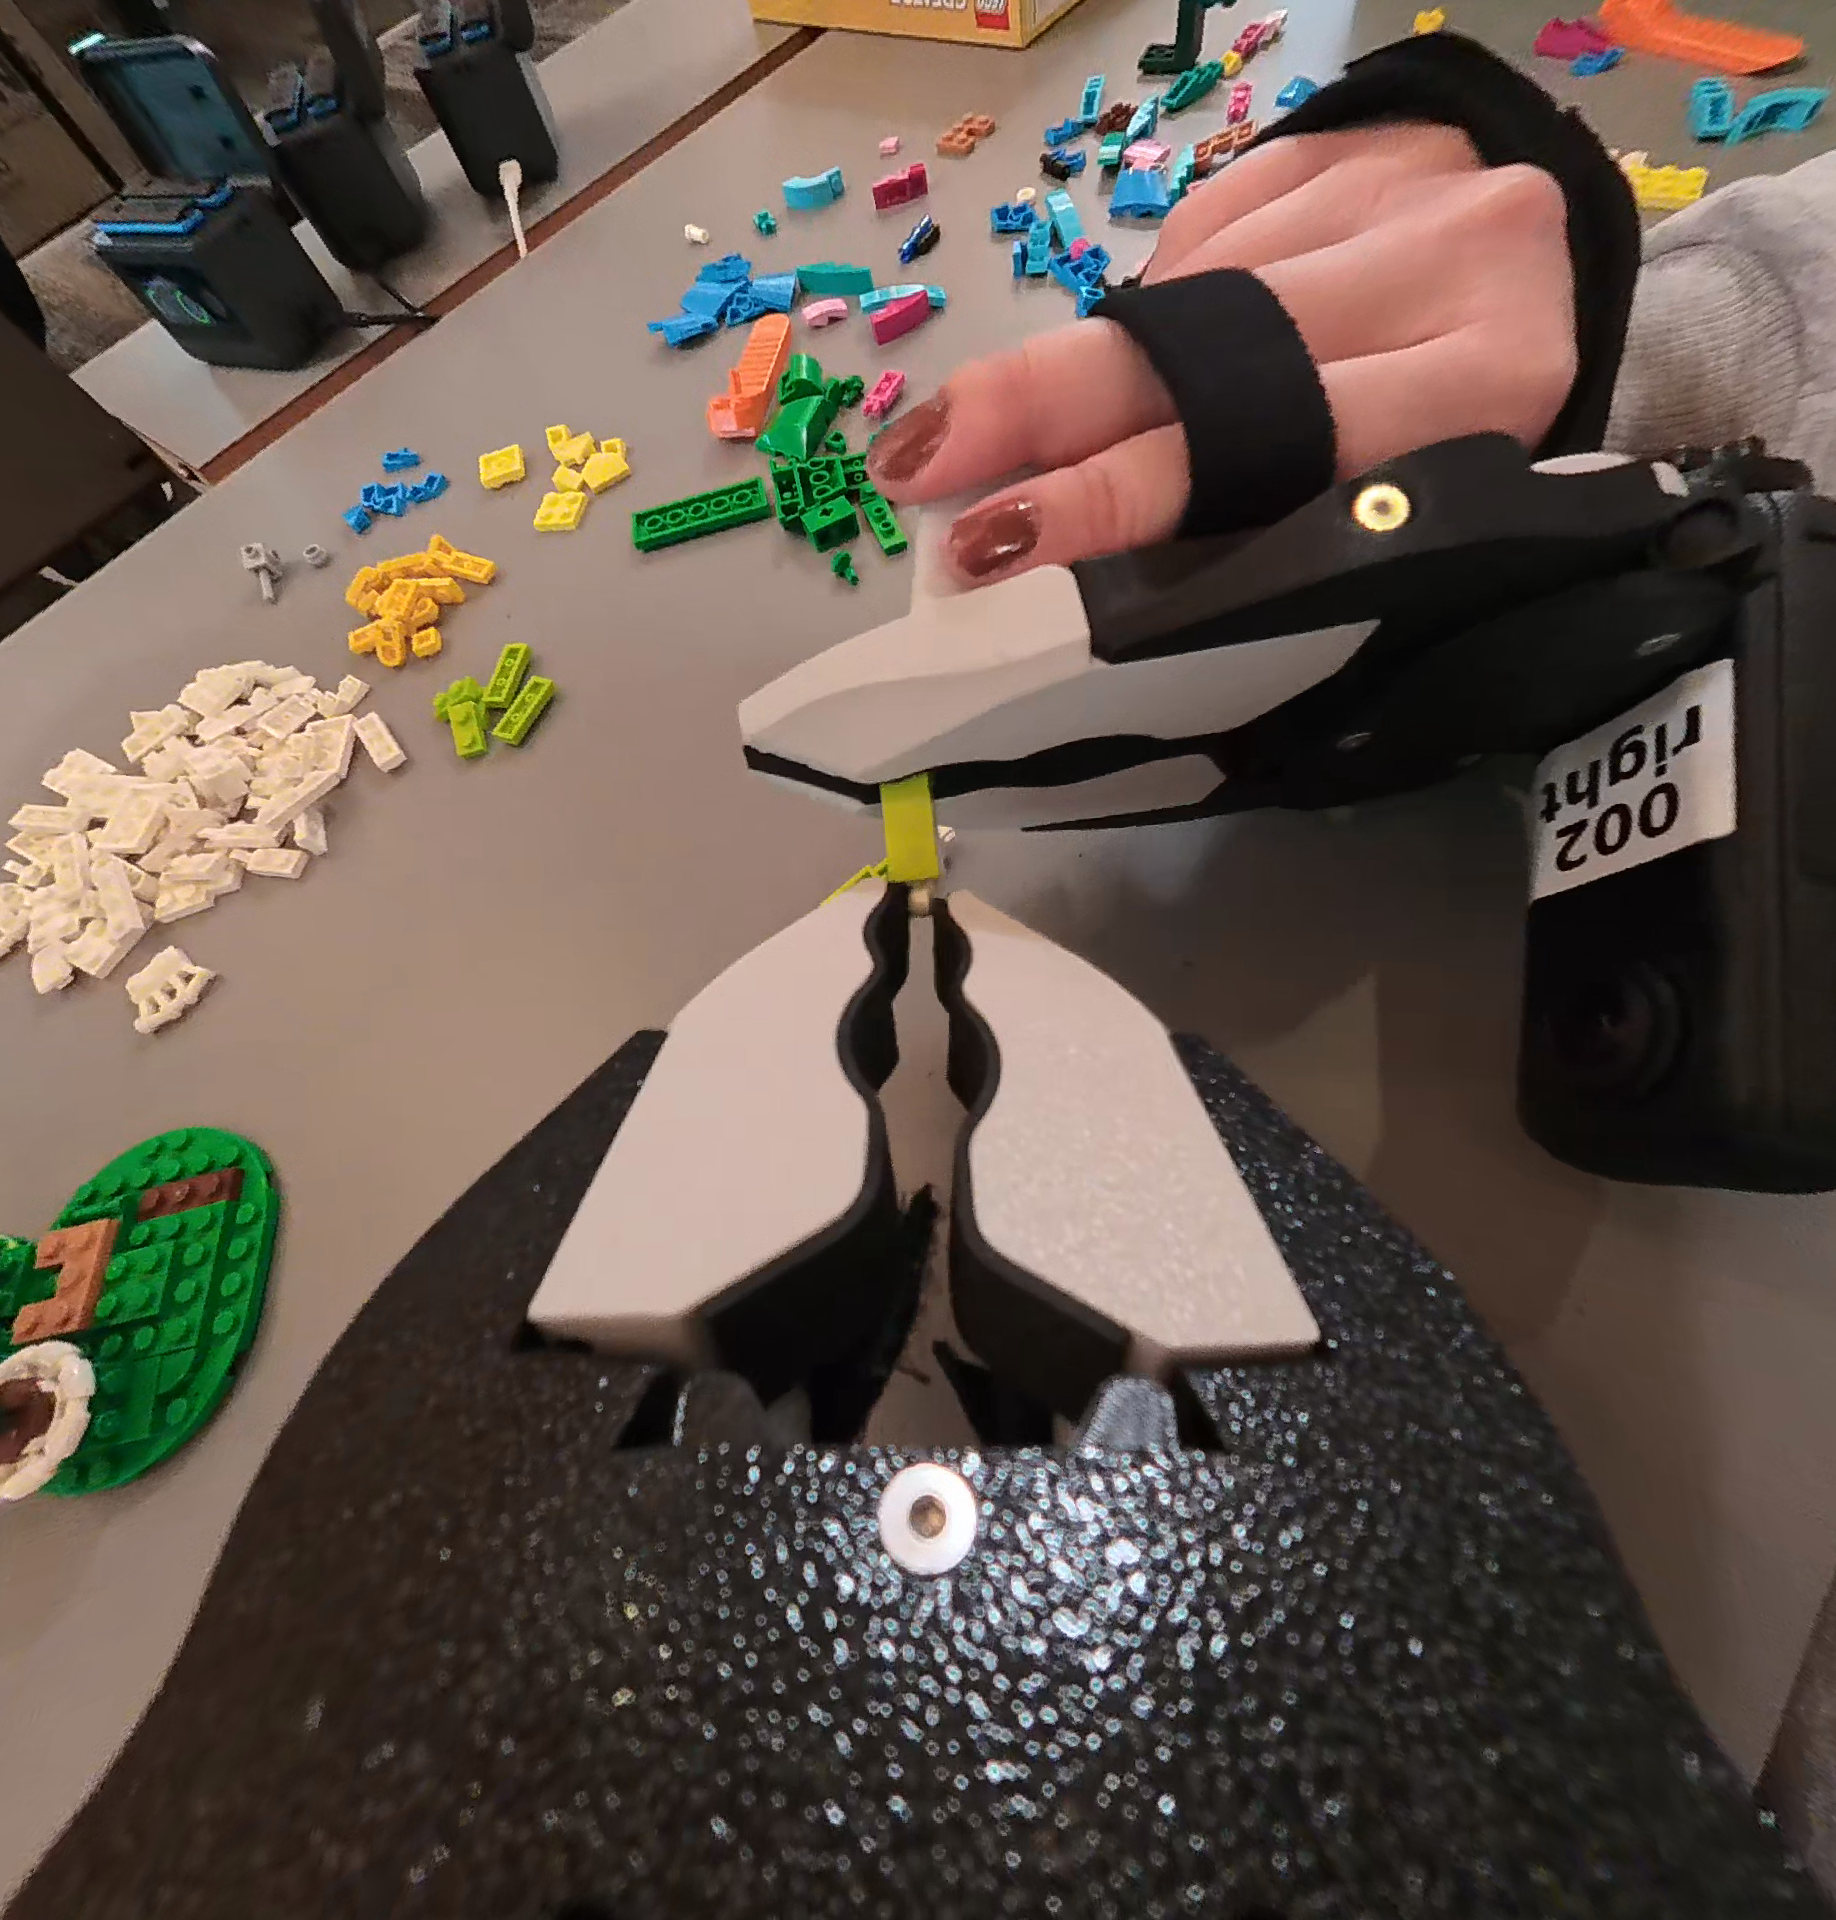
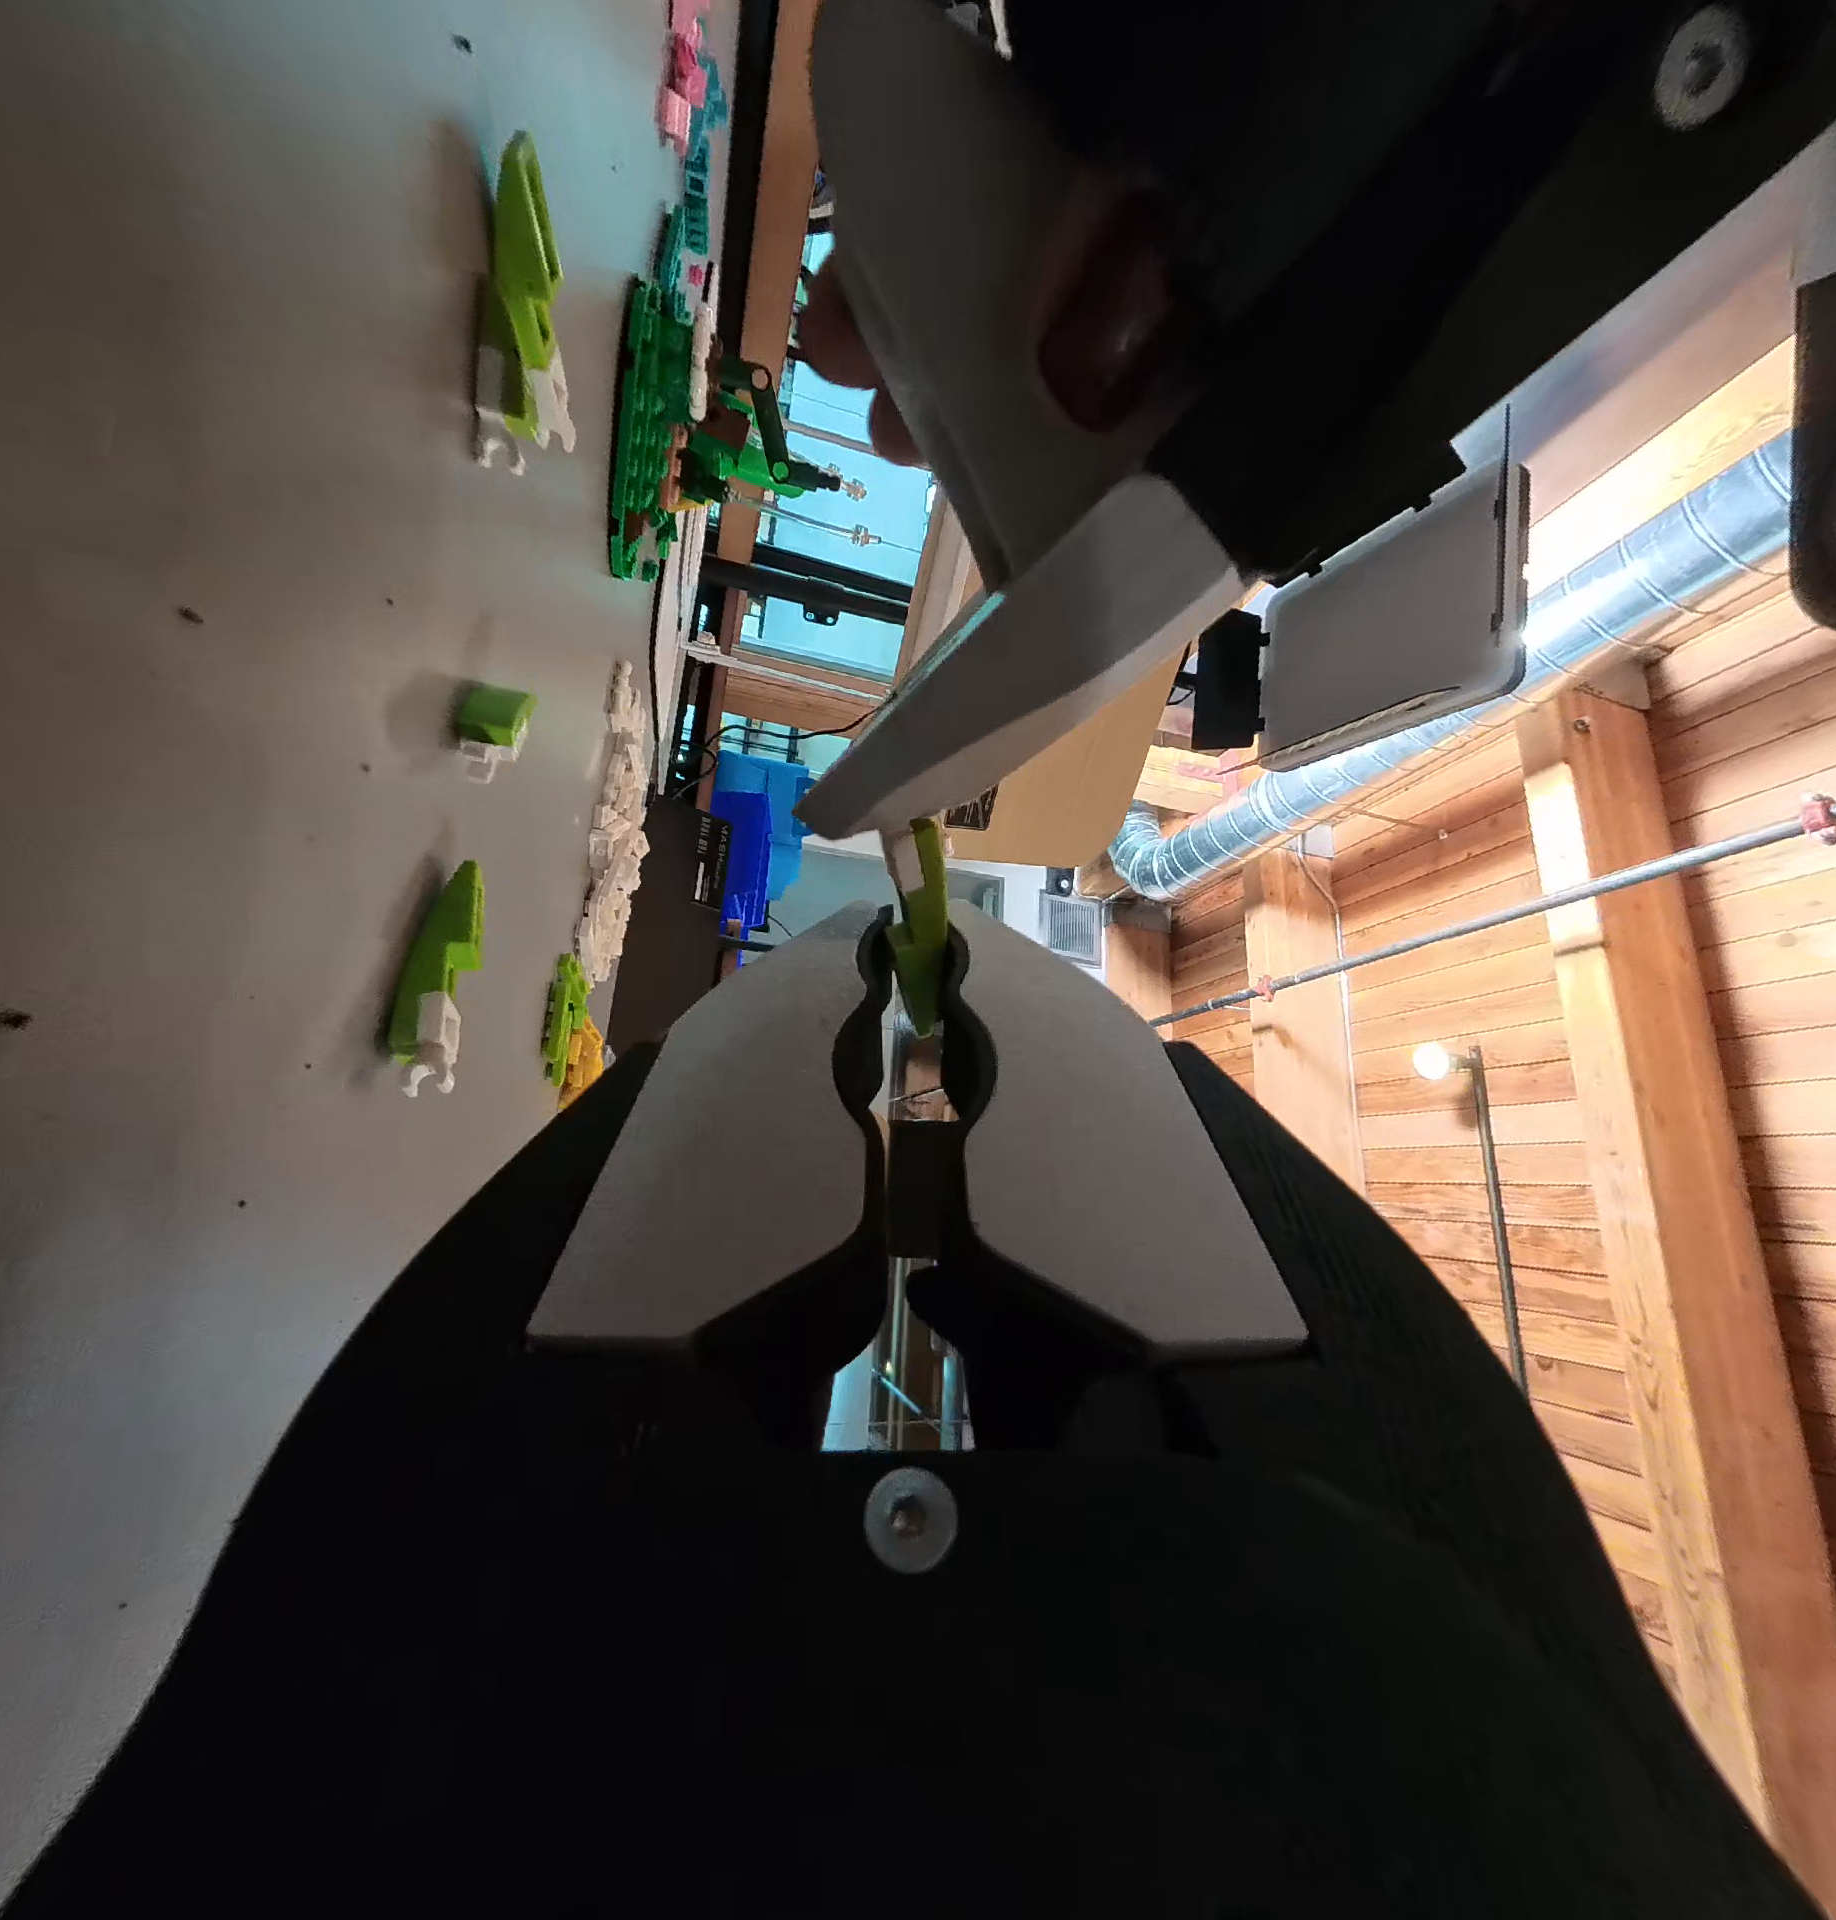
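Pinching one lime-green brick piece [image 1: 909,831] with a white part between them: right gripper [image 1: 898,781] and left gripper [image 1: 919,912], both narrow, above the grey table [image 1: 478,935].

The left gripper [image 1: 919,914] and the right gripper [image 1: 898,781] meet tip to tip above the grey table [image 1: 498,1039], a lime-green plastic brick piece [image 1: 912,836] between them. A heap of white plastic bricks [image 1: 155,810] lies to their left, with a round green studded baseplate [image 1: 181,1299] nearer than the heap. Scattered coloured plastic bricks [image 1: 820,457] lie behind.

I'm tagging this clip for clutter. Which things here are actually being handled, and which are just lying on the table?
In hand:
- lime green piece, gripped by right gripper
- small white piece at left gripper tips

Lying about:
- white brick pile
- yellow bricks
- green baseplate model
- blue bricks
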{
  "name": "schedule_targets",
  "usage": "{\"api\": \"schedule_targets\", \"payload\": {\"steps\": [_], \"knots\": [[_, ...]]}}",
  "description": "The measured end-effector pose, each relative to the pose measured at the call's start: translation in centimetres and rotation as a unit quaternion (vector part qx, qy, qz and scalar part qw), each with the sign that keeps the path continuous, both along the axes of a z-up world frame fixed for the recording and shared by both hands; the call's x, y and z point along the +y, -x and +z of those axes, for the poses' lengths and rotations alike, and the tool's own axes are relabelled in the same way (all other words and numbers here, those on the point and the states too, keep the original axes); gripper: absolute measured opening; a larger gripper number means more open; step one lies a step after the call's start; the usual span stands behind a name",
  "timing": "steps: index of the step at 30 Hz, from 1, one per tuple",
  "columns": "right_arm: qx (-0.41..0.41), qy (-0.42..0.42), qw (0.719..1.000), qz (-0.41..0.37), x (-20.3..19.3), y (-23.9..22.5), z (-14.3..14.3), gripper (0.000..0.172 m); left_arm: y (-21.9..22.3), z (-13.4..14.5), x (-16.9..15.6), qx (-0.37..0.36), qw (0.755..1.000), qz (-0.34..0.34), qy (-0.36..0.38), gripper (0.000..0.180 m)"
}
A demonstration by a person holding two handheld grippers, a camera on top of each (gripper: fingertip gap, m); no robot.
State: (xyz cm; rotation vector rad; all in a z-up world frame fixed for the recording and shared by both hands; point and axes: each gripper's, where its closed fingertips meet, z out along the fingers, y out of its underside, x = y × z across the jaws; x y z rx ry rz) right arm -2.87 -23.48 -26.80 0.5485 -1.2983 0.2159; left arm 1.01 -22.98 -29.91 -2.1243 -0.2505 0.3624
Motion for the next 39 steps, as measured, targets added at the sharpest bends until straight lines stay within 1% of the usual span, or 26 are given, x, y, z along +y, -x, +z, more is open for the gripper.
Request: {"api": "schedule_targets", "payload": {"steps": [4, 7, 9, 11, 13, 16, 20, 22, 24, 25, 26, 27, 28, 29, 30, 31, 33, 35, 38, 39], "knots": [[0.007, -0.005, 1.0, -0.001, -0.3, 0.2, 0.1, 0.005, 0.0, -0.1, 0.0, -0.006, 1.0, -0.002, -0.003, 0.003], [-0.008, -0.016, 1.0, 0.01, -0.9, 0.2, -0.5, 0.005, -0.1, -0.6, -0.1, -0.005, 1.0, -0.012, 0.015, 0.003], [-0.028, -0.033, 0.999, 0.018, -1.8, 0.0, -1.4, 0.015, -0.1, -0.9, -0.2, 0.003, 0.999, -0.017, 0.031, 0.003], [-0.033, -0.043, 0.998, 0.006, -2.1, 0.3, -1.9, 0.019, 0.2, -1.2, -0.4, 0.027, 0.998, -0.013, 0.057, 0.003], [-0.024, -0.041, 0.999, -0.012, -1.6, 0.8, -1.6, 0.01, 0.6, -1.4, -0.7, 0.046, 0.996, -0.006, 0.07, 0.001], [-0.028, -0.04, 0.999, -0.023, -1.1, 1.2, -1.6, 0.009, 0.7, -1.1, -0.6, 0.053, 0.997, -0.009, 0.061, 0.001], [-0.059, -0.026, 0.998, -0.023, -1.1, 1.1, -2.0, 0.013, 1.3, -1.0, -0.8, 0.051, 0.998, 0.007, 0.047, 0.001], [-0.077, -0.009, 0.996, -0.044, -0.5, 1.5, -2.1, 0.015, 2.2, -0.8, -1.3, 0.062, 0.997, 0.03, 0.044, 0.001], [-0.093, 0.035, 0.991, -0.086, 0.8, 2.3, -1.6, 0.015, 3.1, -0.4, -1.8, 0.065, 0.996, 0.05, 0.035, 0.002], [-0.109, 0.066, 0.986, -0.104, 1.3, 2.7, -1.5, 0.013, 3.5, -0.2, -2.1, 0.064, 0.996, 0.06, 0.03, 0.002], [-0.141, 0.1, 0.98, -0.1, 1.5, 2.6, -1.7, 0.012, 3.8, -0.1, -2.4, 0.067, 0.995, 0.069, 0.028, 0.002], [-0.193, 0.137, 0.969, -0.075, 1.1, 2.2, -2.3, 0.012, 4.1, 0.0, -2.6, 0.07, 0.994, 0.075, 0.027, 0.002], [-0.257, 0.176, 0.949, -0.044, 0.4, 1.5, -3.0, 0.014, 4.3, 0.1, -2.7, 0.074, 0.994, 0.08, 0.027, 0.002], [-0.313, 0.208, 0.926, -0.025, -0.1, 0.9, -3.4, 0.02, 4.4, 0.0, -2.8, 0.078, 0.993, 0.082, 0.031, 0.002], [-0.343, 0.234, 0.909, -0.022, -0.3, 0.6, -3.3, 0.03, 4.4, -0.1, -2.8, 0.082, 0.993, 0.083, 0.035, 0.002], [-0.353, 0.248, 0.902, -0.028, -0.3, 0.6, -3.1, 0.038, 4.3, -0.2, -2.7, 0.085, 0.992, 0.082, 0.038, 0.002], [-0.34, 0.246, 0.906, -0.044, 0.0, 0.6, -2.9, 0.049, 4.0, -0.5, -2.3, 0.082, 0.993, 0.073, 0.041, 0.002], [-0.309, 0.217, 0.924, -0.063, 0.2, 0.6, -3.2, 0.048, 3.5, -0.6, -1.9, 0.08, 0.994, 0.063, 0.041, 0.003], [-0.239, 0.168, 0.953, -0.08, 0.5, 0.5, -2.8, 0.033, 3.1, -0.7, -1.4, 0.081, 0.994, 0.051, 0.044, 0.003], [-0.219, 0.159, 0.959, -0.078, 0.5, 0.4, -2.5, 0.026, 2.9, -0.8, -1.3, 0.08, 0.995, 0.046, 0.044, 0.003]]}}
